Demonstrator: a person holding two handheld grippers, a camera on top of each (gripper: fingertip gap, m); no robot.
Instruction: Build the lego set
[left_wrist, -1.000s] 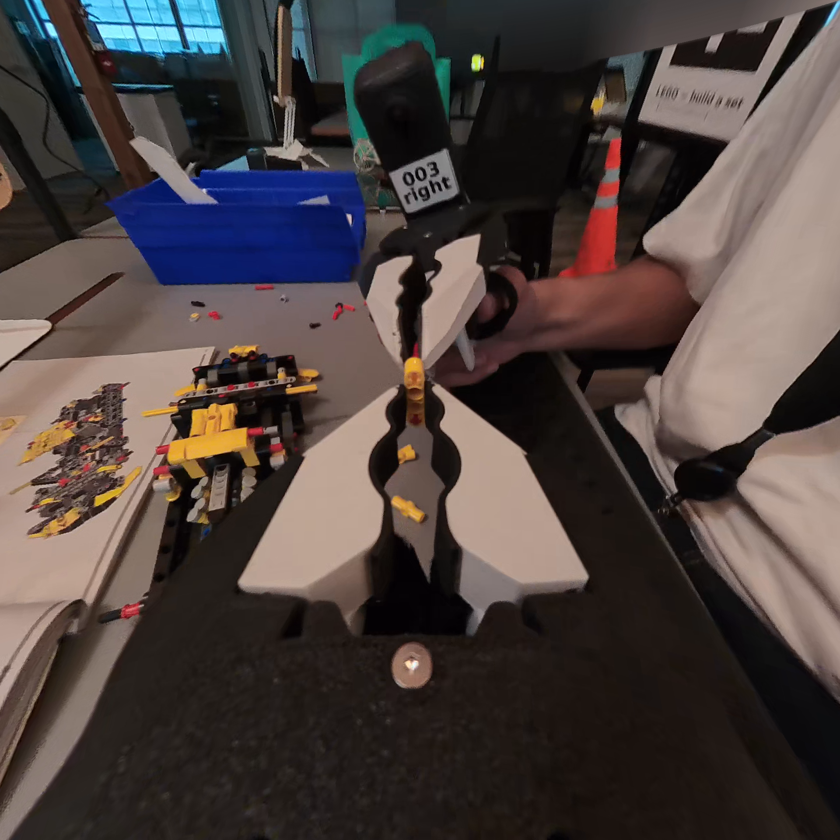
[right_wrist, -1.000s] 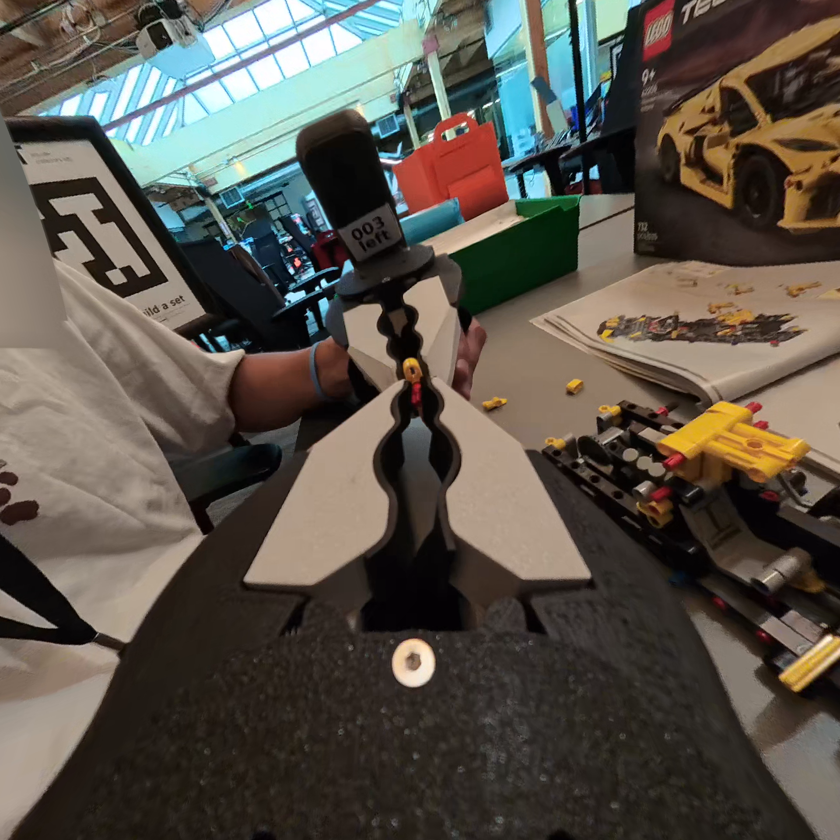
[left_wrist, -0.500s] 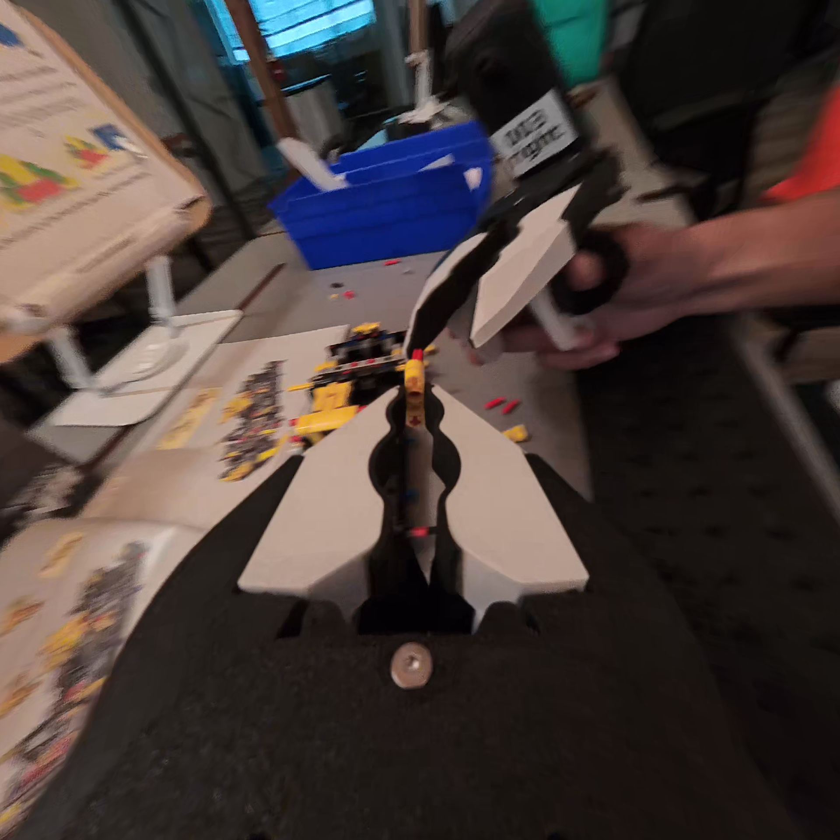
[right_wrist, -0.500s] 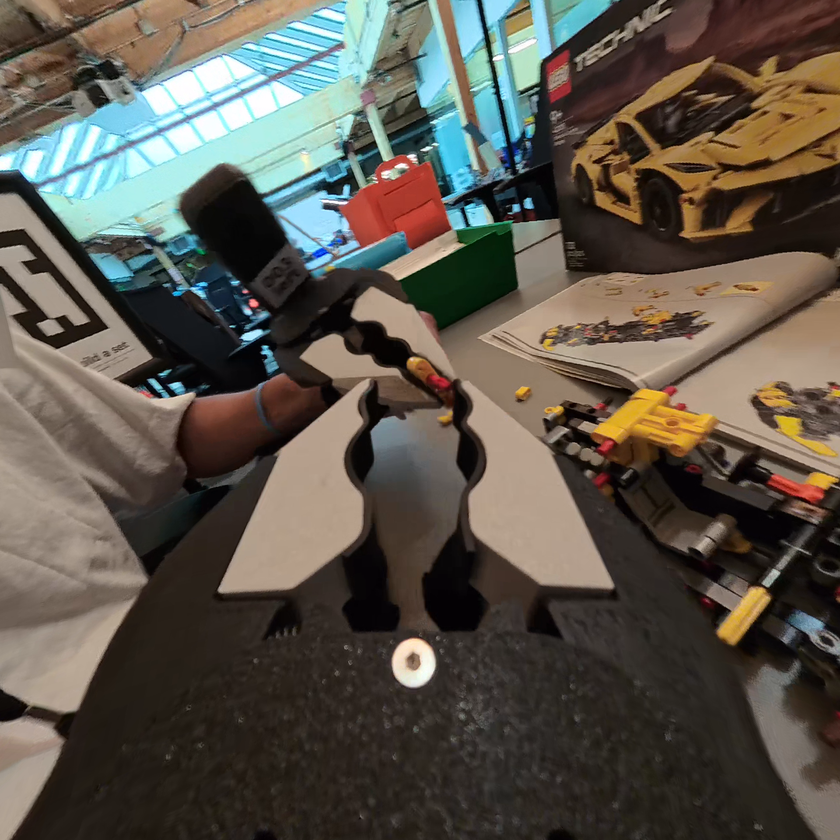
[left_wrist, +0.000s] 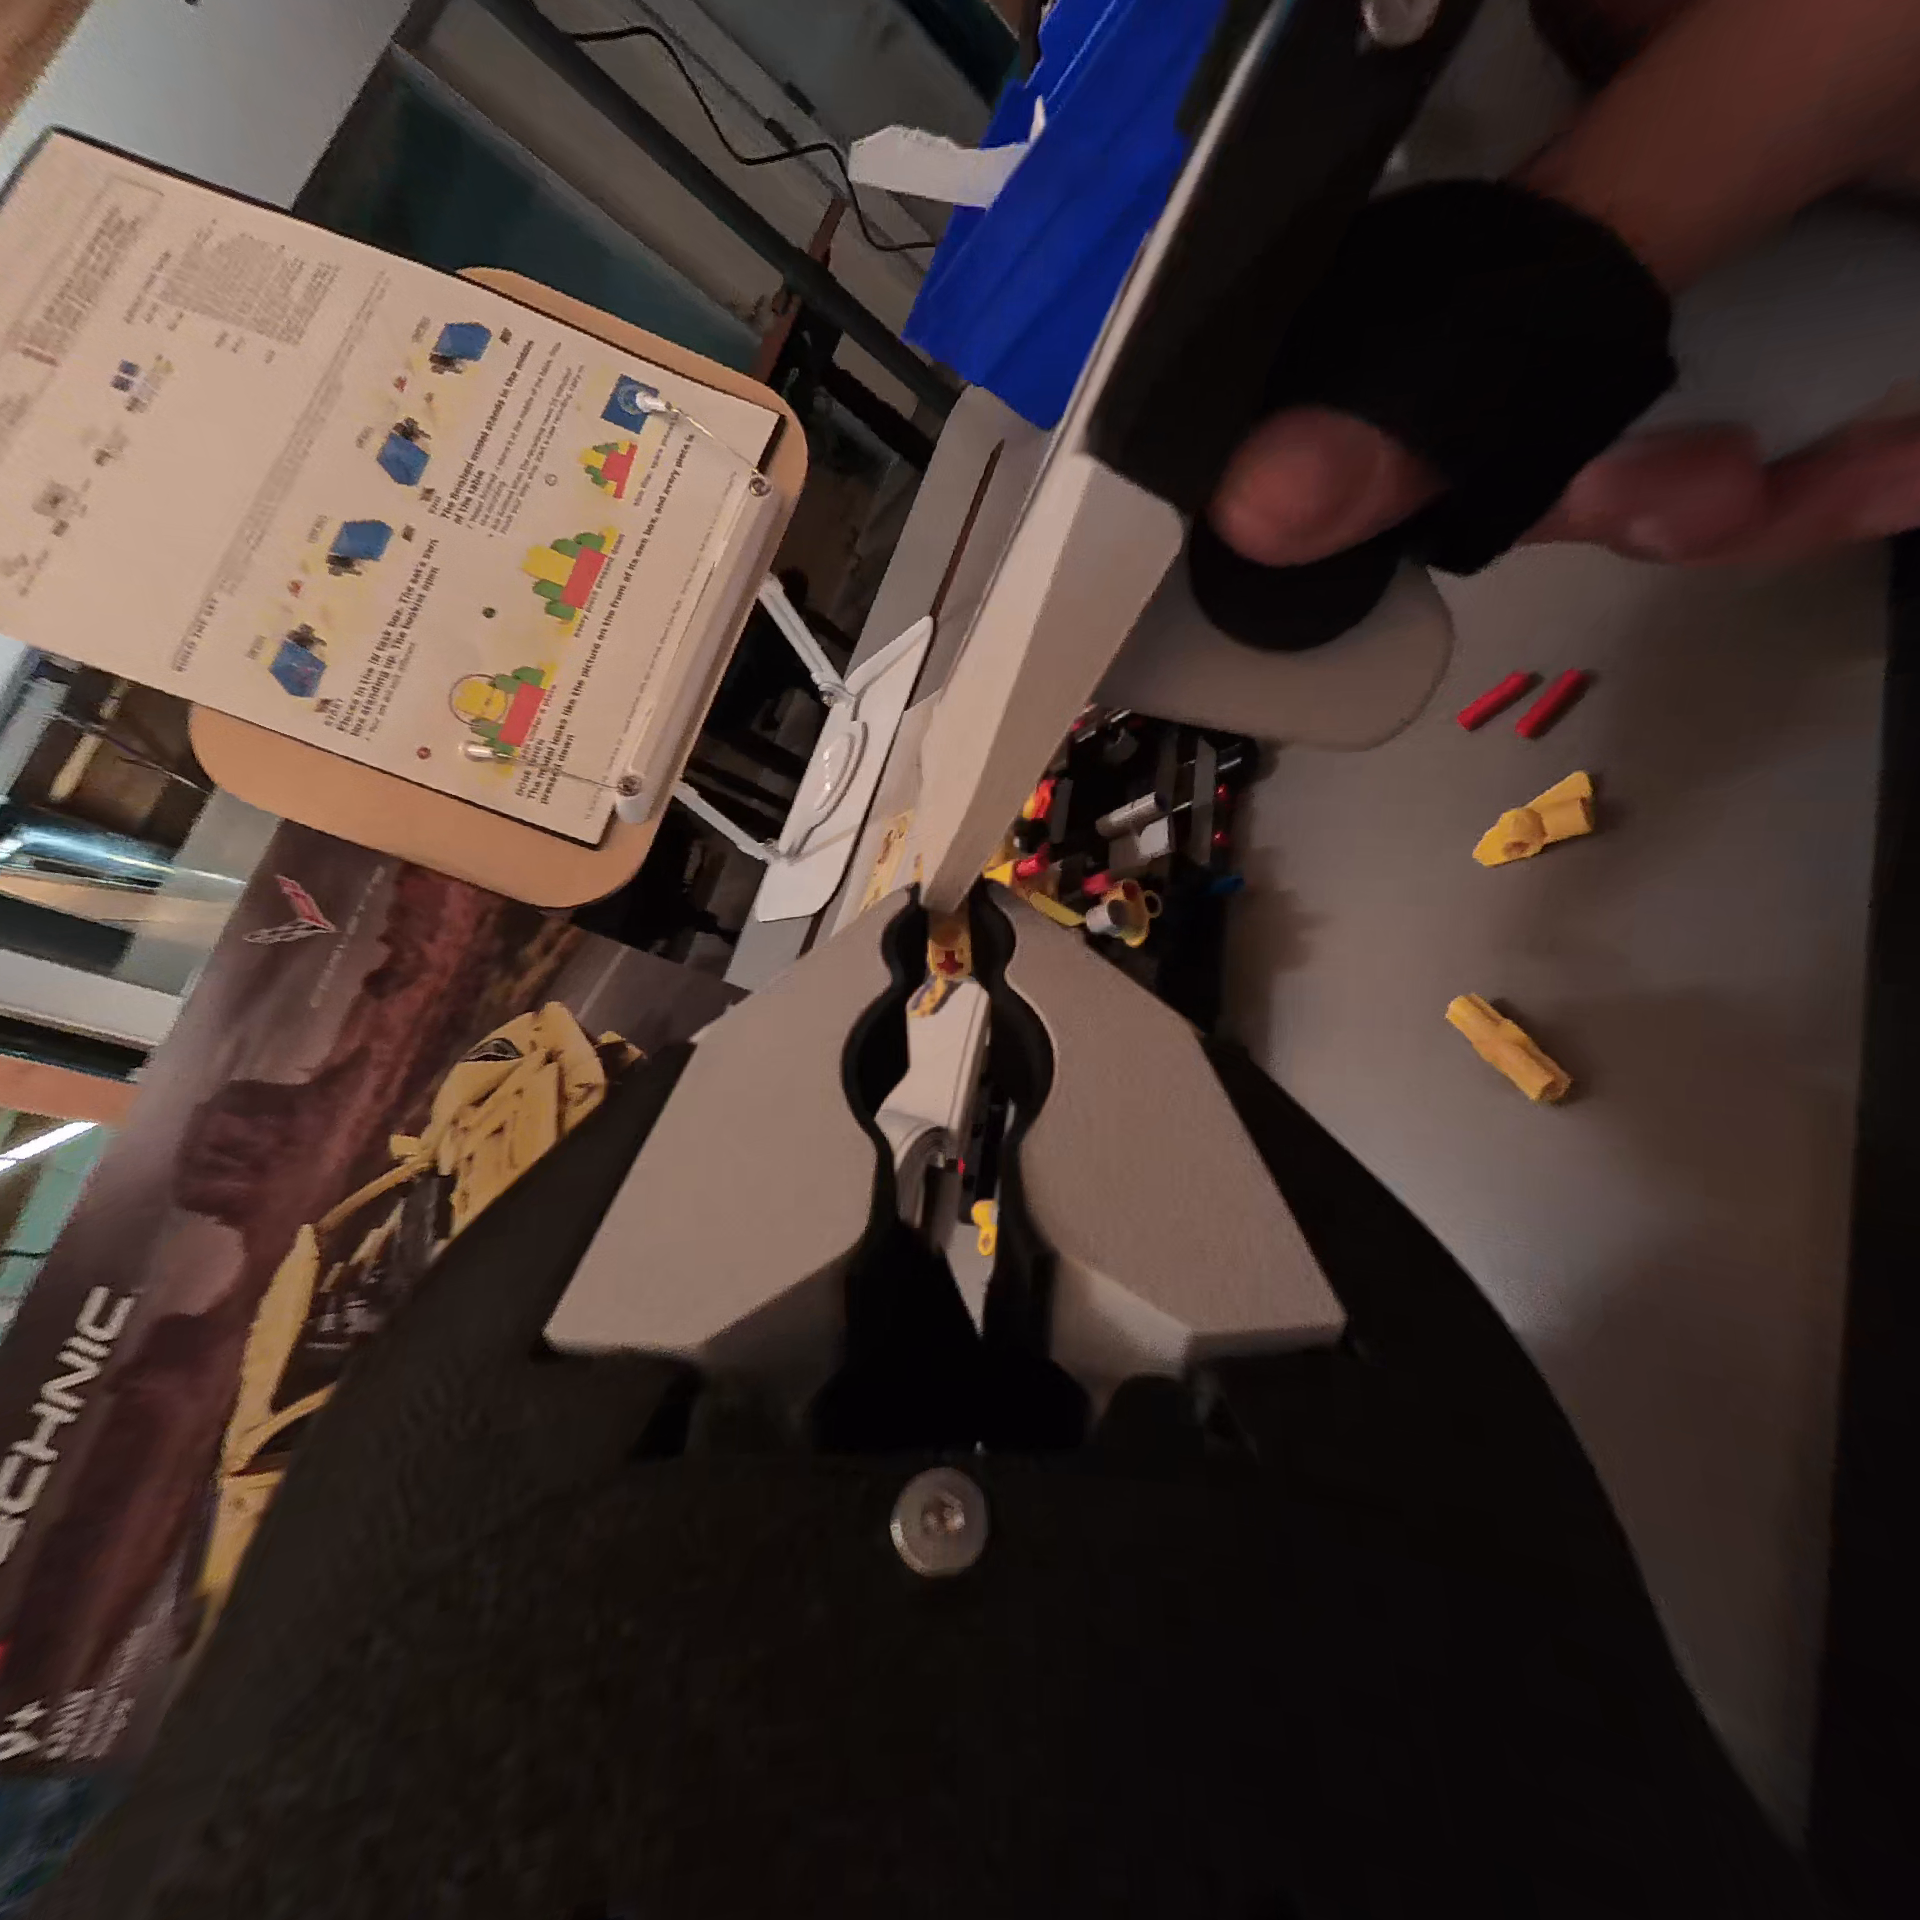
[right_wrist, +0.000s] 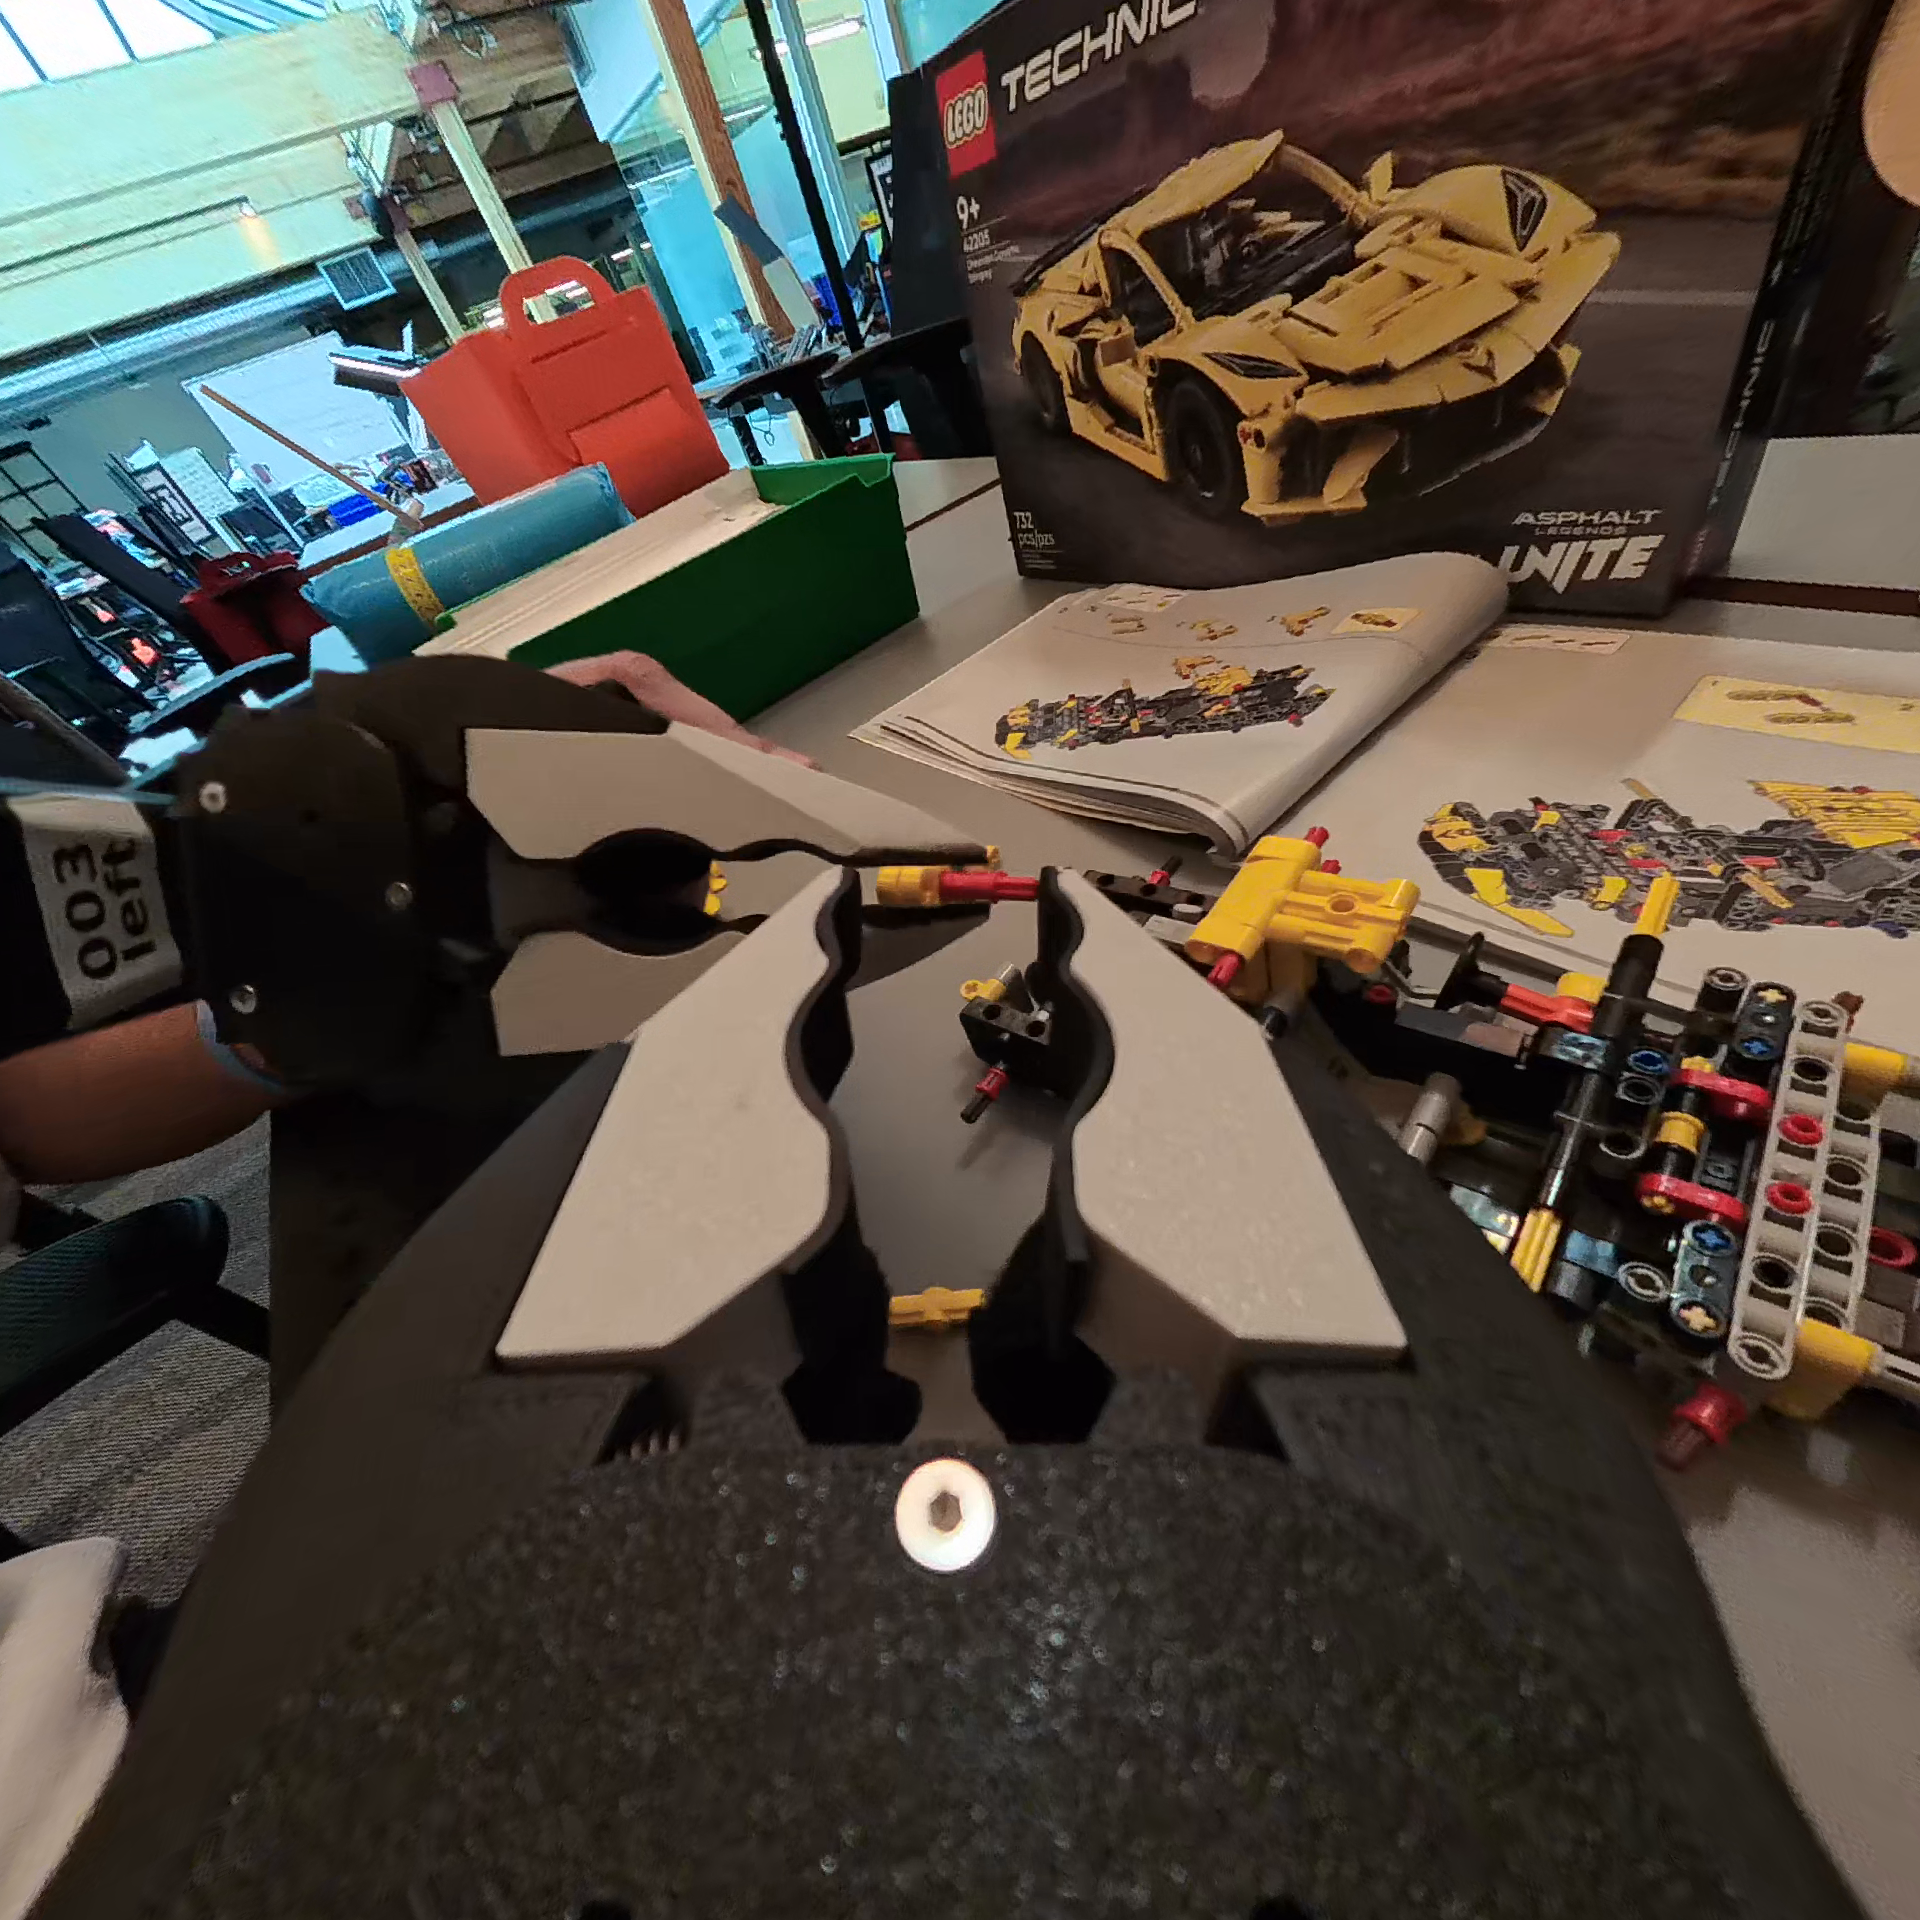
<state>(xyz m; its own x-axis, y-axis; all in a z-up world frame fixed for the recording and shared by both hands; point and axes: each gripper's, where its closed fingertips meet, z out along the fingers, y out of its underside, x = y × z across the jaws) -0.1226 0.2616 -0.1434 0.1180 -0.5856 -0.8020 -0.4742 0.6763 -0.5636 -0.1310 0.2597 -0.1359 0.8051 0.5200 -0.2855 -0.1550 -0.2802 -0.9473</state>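
My left gripper (left_wrist: 948, 935) is shut on a small yellow connector (left_wrist: 948, 956) with a red pin in it. In the right wrist view the left gripper (right_wrist: 925, 871) lies on its side, reaching in from the left, and the connector (right_wrist: 902, 885) points its red pin (right_wrist: 987, 885) right. My right gripper (right_wrist: 948, 888) is open, and the pin sits between its fingertips without being held. The half-built black, yellow and red chassis (right_wrist: 1662, 1143) lies on the table to the right. One right gripper finger (left_wrist: 1049, 623) shows above the left gripper's tips.
A small black piece (right_wrist: 1003, 1029) and a yellow piece (right_wrist: 935, 1307) lie on the table between my right fingers. Loose yellow connectors (left_wrist: 1532, 821) and red pins (left_wrist: 1522, 701) lie nearby. The open manual (right_wrist: 1195, 707), set box (right_wrist: 1351, 312) and green bin (right_wrist: 727, 582) stand behind. The yellow piece (right_wrist: 935, 1307) lies around 10 cm away from my left fingertips. Seen from the left wrist view (left_wrist: 1505, 1036) as well.
My right gripper let go of the red pin and opened. My left gripper rolled onto its side and carried the yellow connector toward the chassis.
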